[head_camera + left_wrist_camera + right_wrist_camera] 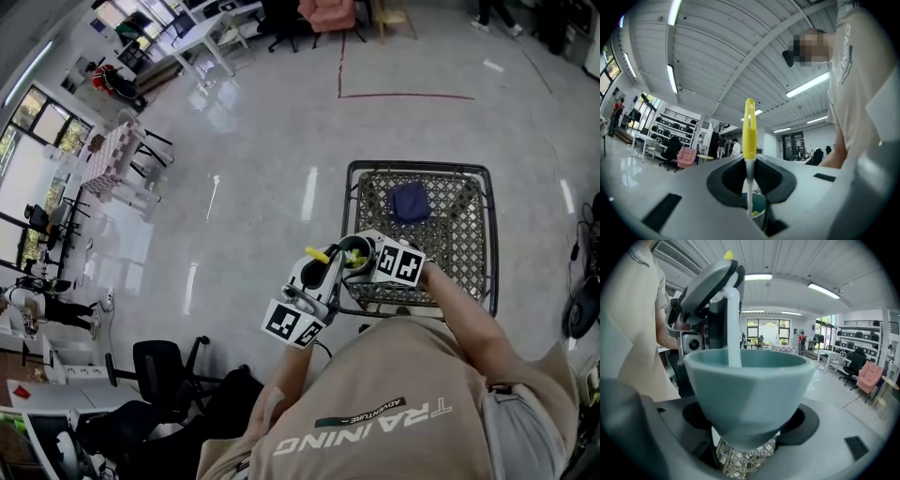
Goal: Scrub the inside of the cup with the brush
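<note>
A teal cup (747, 390) sits upright between the jaws of my right gripper (747, 439), which is shut on its base. My left gripper (749, 187) is shut on a brush (749, 136) with a yellow handle and a white shaft. The brush shaft (733, 329) goes down into the cup from above, and its yellow-green head lies inside the cup (757, 211). In the head view both grippers meet in front of my chest: the left gripper (323, 272) is beside the cup (354, 253), and the right gripper (373, 261) is behind it. The brush handle (319, 254) sticks out to the left.
A black-framed mesh table (473, 239) stands just beyond the grippers, with a dark blue cloth (409, 202) on it. A black office chair (159, 370) is at the lower left. Cables (586, 300) lie on the floor at the right. Desks and chairs stand far off.
</note>
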`<state>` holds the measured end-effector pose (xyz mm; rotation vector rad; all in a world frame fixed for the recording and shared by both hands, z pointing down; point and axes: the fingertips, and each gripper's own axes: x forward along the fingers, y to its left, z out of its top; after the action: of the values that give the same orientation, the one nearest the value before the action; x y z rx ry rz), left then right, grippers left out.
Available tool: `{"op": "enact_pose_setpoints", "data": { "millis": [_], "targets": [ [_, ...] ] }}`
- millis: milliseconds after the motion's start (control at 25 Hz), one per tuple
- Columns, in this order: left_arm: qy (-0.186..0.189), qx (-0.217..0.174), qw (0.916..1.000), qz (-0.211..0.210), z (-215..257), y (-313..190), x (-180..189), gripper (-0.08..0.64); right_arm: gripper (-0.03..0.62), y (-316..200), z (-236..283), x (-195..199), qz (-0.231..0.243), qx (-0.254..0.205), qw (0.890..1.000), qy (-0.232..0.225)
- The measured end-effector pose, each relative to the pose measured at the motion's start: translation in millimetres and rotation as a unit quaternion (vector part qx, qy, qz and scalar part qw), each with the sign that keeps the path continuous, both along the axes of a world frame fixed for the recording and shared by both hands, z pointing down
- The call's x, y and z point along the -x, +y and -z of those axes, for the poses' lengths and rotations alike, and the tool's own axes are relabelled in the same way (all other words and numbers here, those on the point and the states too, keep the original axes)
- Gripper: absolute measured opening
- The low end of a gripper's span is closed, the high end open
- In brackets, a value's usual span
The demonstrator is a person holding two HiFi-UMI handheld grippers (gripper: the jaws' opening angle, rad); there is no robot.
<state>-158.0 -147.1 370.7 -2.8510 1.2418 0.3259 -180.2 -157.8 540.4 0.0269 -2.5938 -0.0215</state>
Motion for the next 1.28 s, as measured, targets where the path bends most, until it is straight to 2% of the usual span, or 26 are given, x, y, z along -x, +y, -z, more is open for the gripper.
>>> {"op": "enact_pose_setpoints", "data": {
  "millis": [80,200,480,600,720,920,1080,1280],
  "targets": [
    [0.003,0.002,0.9999,0.012,-1,8,4,0.041,0.387,2,-3,-1,-0.010,0.006,1.000,-0.003],
    [0.020,-0.003,0.9993,0.032,4,20,12,0.041,0.387,5,-11,-5,-0.016,0.004,1.000,0.018],
    [0.041,-0.055,0.9957,0.063,58,33,37,0.041,0.387,2,-45,-16,-0.008,0.006,0.997,0.083],
    [0.048,-0.064,0.9946,0.066,70,34,49,0.041,0.387,1,-48,-15,-0.001,0.007,0.997,0.082],
    [0.059,-0.044,0.9955,0.059,57,24,42,0.041,0.387,-2,-48,-18,0.009,0.004,0.997,0.082],
    [0.058,0.031,0.9968,0.047,17,6,24,0.041,0.387,4,-34,-12,0.022,-0.029,0.996,0.084],
    [0.035,0.050,0.9975,0.034,1,2,15,0.041,0.387,22,-13,-4,0.043,-0.057,0.995,0.075],
    [0.051,0.051,0.9963,0.047,10,1,32,0.043,0.387,35,-11,-1,0.047,-0.067,0.994,0.077]
  ]
}}
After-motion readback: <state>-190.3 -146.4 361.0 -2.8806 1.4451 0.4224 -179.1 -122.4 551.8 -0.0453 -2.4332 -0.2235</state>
